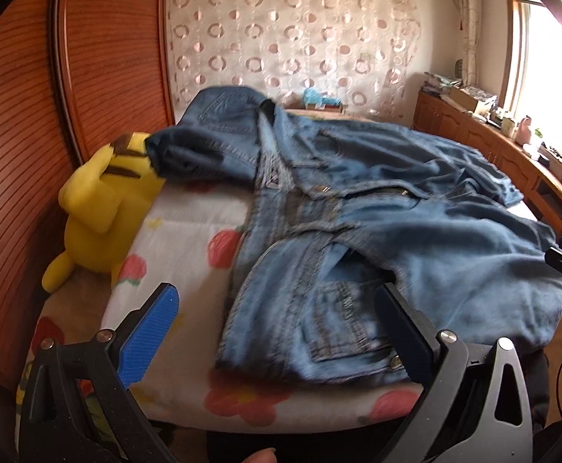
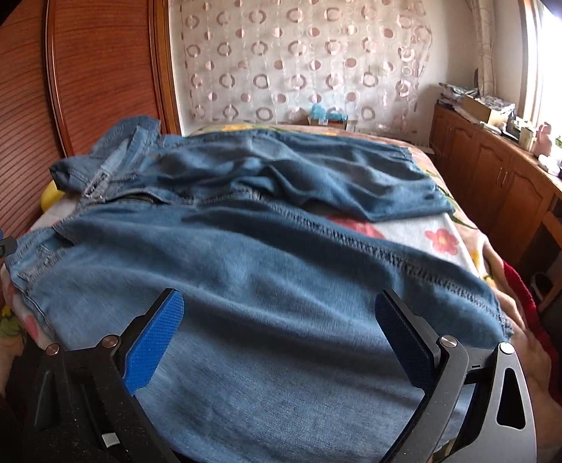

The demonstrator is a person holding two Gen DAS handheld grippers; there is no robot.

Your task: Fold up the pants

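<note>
The blue denim jeans [image 1: 377, 208] lie spread across the flowered blanket [image 1: 188, 231] that covers the bed, waistband toward the wooden wardrobe [image 1: 22, 146] and legs running toward the window side; one leg reaches the near edge of the bed and the other lies farther back, with a strip of blanket bare between them in the right wrist view. The left gripper [image 1: 277, 332] hangs over the waist end near the bed's front edge, its fingers spread wide and holding nothing, a pocket and rivet between them. The right gripper [image 2: 281, 343] hovers above the near leg, its fingers likewise parted and empty. A yellow plush toy [image 1: 99, 208] sits wedged between the wardrobe and the bed, touching the waistband. Behind the bed hangs a curtain with ring patterns [image 2: 304, 50], and a wooden cabinet [image 2: 493, 177] runs under the bright window. The waist area is blurred, and window glare washes out the right edge.
</note>
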